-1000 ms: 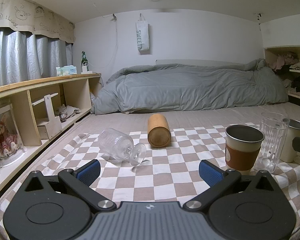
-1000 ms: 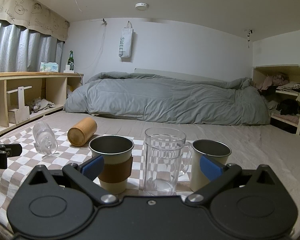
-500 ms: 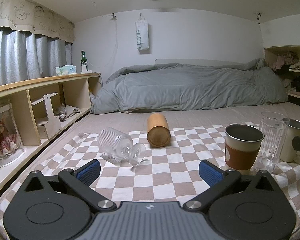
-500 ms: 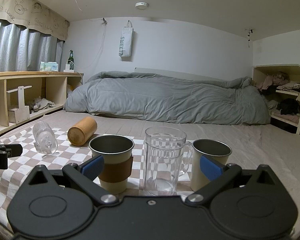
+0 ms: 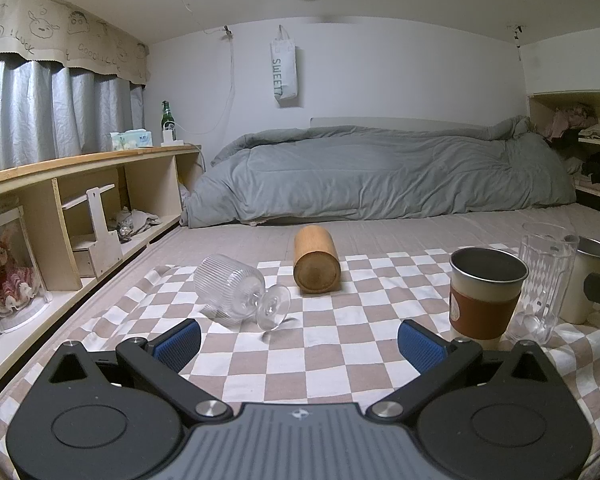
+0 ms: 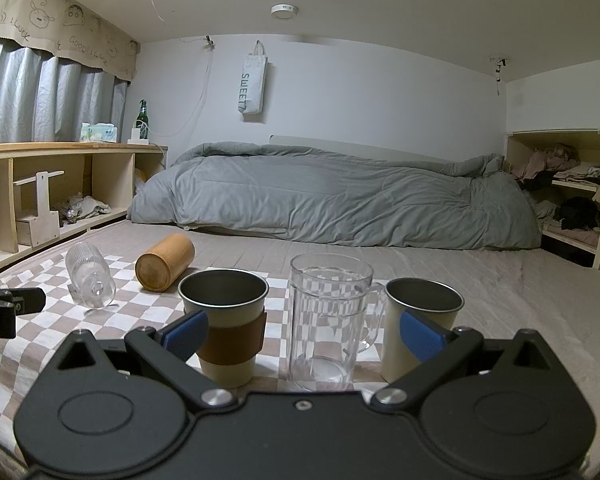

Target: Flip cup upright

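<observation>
Lying on its side near the left edge of the checked cloth (image 5: pixel 332 344), the ribbed glass cup (image 5: pixel 236 294) points its foot toward the near side. Just beside it to the right, a wooden cup (image 5: pixel 315 260) also lies on its side, its flat bottom facing the camera. The left gripper (image 5: pixel 299 342) hovers over the cloth's near edge with its jaws spread wide and nothing between them, short of the glass cup. The right gripper (image 6: pixel 302 332) is likewise wide apart and empty, facing three upright vessels at the cloth's right end: a metal cup with a brown sleeve (image 6: pixel 226 328), a clear pitcher (image 6: pixel 328 320) and a cream cup (image 6: pixel 420 316).
</observation>
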Demonstrator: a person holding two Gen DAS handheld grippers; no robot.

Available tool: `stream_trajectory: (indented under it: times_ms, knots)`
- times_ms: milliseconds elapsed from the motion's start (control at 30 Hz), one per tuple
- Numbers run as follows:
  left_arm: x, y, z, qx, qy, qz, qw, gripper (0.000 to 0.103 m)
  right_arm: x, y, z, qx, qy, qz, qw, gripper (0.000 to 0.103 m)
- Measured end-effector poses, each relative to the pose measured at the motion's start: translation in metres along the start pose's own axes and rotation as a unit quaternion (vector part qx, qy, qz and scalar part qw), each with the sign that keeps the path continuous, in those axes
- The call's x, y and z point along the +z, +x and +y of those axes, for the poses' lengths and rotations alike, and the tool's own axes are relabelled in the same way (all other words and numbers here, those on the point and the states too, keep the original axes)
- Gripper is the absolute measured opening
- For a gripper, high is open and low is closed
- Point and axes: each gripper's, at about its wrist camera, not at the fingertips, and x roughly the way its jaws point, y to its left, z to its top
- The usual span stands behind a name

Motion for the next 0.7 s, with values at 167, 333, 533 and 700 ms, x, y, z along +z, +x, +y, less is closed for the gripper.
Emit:
stream_trajectory:
  times_ms: [167,333,533,700]
  knots:
    - [0.0002,0.0,-0.0001,0.0,0.0,0.0,1.0,0.103,0.0001,0.0,0.0,0.001,0.0,0.0,1.0,0.103]
    - [-0.0006,0.001,-0.0007,0.0,-0.001,0.001,1.0,0.103,0.0002,-0.0003,-0.0002,0.001,-0.002,0.0,1.0,0.103]
    - [-0.0017,0.0018,-0.0019,-0.001,0.0,0.001,1.0,0.103,0.0004,-0.0005,0.0,0.002,-0.002,0.0,1.0,0.103]
    - [-0.0024,0.0024,-0.0026,-0.002,0.0,0.001,1.0,0.103,0.0005,-0.0006,0.0003,0.001,-0.002,0.0,1.0,0.103]
